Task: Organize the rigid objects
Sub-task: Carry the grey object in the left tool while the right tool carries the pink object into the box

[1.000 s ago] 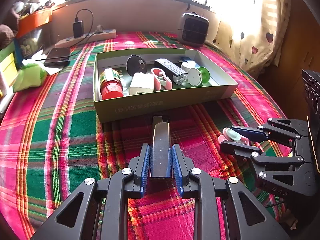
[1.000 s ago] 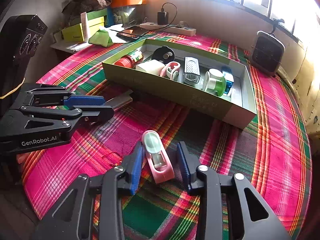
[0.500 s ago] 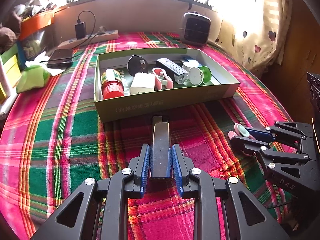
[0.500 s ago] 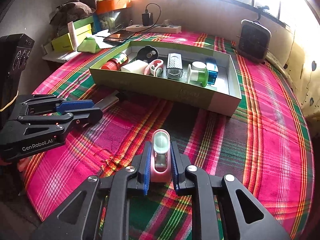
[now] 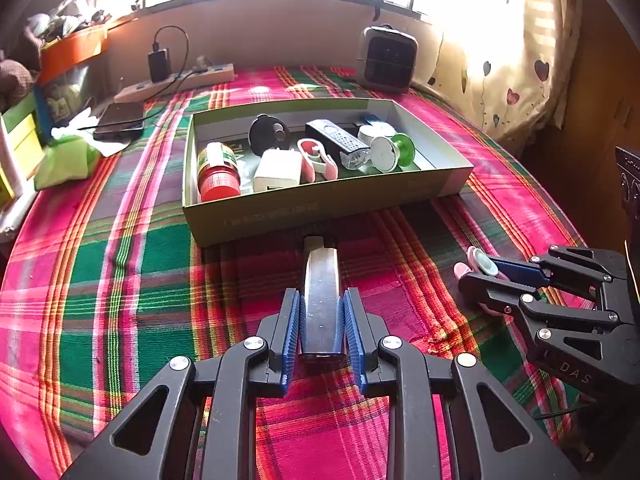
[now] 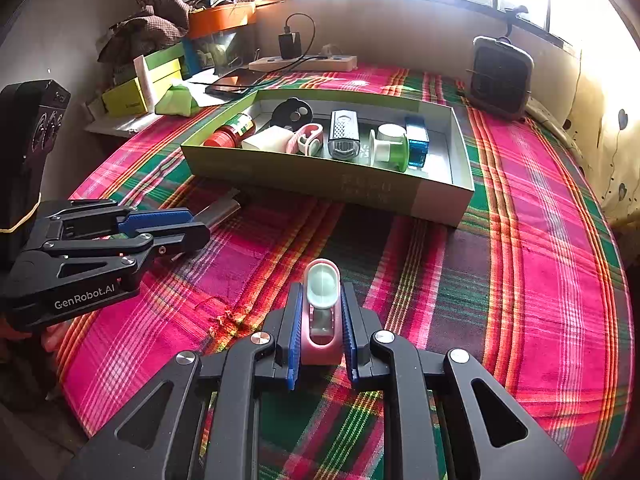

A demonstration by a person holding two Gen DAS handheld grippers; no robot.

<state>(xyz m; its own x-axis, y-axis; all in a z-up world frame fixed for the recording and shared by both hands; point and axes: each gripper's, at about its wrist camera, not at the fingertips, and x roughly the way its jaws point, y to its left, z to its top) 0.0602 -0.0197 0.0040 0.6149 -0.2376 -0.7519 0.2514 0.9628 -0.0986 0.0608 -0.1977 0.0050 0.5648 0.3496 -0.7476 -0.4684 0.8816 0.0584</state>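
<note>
Our left hand-held gripper (image 5: 321,320) clamps a metal bar (image 5: 320,292) whose tip nearly meets the green box's (image 5: 320,208) near wall at 12 o'clock. Our right hand-held gripper (image 6: 322,320) grips a pink case (image 6: 322,312) above bare plaid cloth (image 6: 540,280).

Flat, dark metallic bar (image 5: 321,300) with a black tip, pointing lengthwise toward the shallow olive-green cardboard tray (image 5: 320,206), its tip near the front wall. Small pink plastic case (image 6: 322,316) with a pale mint oval cap, also aimed at the tray.
</note>
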